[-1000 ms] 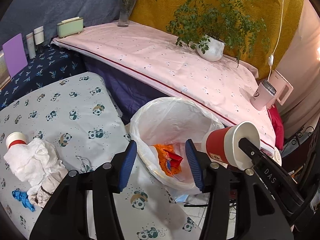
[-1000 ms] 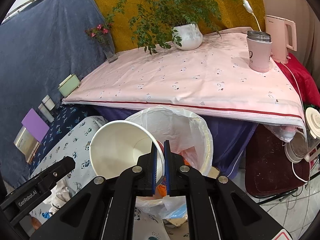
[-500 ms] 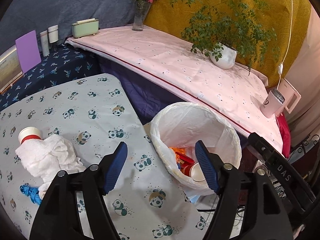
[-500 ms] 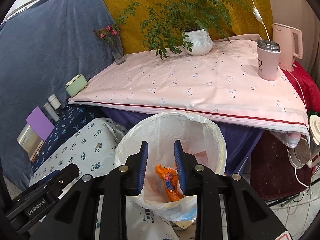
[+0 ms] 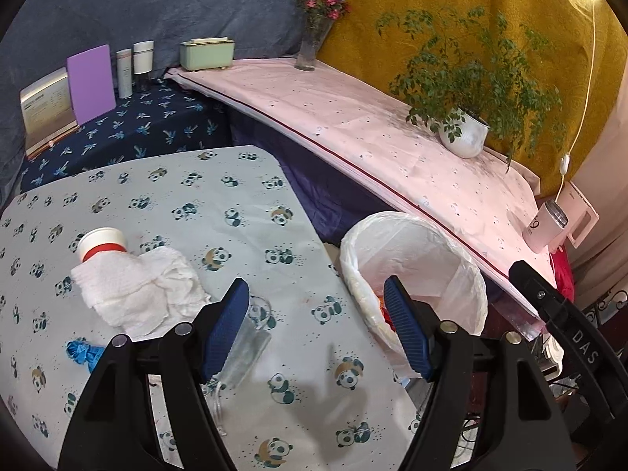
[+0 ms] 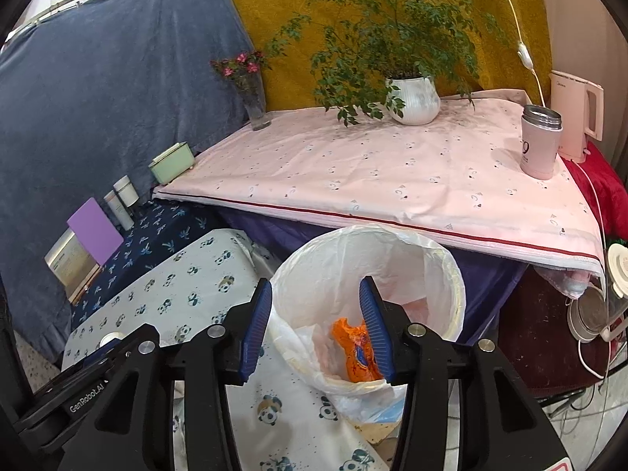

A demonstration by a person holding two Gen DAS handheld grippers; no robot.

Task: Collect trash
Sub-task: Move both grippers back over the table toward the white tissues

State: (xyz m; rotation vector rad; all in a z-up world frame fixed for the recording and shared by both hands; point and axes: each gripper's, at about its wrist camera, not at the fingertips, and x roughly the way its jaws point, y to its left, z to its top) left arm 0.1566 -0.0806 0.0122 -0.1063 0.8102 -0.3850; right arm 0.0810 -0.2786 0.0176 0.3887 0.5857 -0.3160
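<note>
A bin lined with a white bag [image 5: 396, 247] [image 6: 353, 259] stands beside the panda-print table [image 5: 243, 235]. An orange wrapper [image 6: 353, 349] lies inside it. On the table lie a red-and-white paper cup [image 5: 100, 243], a crumpled white tissue [image 5: 133, 294], a blue scrap [image 5: 80, 351] and a clear plastic wrapper [image 5: 247, 343]. My left gripper [image 5: 316, 320] hangs open over the table's edge with nothing between its fingers. My right gripper [image 6: 316, 325] hovers over the bin, its jaws opening and empty.
Behind the bin runs a pink-covered table [image 6: 392, 172] with a potted plant [image 6: 412, 98], a flower vase [image 6: 255, 106], a pink tumbler [image 6: 539, 141] and a kettle [image 6: 577, 114]. A dark blue shelf [image 5: 129, 133] holds bottles and a purple card [image 5: 90, 82].
The right gripper let go of the red-and-white cup, which dropped into the bin, and its jaws spread. The left gripper swung left toward the table and opened wider.
</note>
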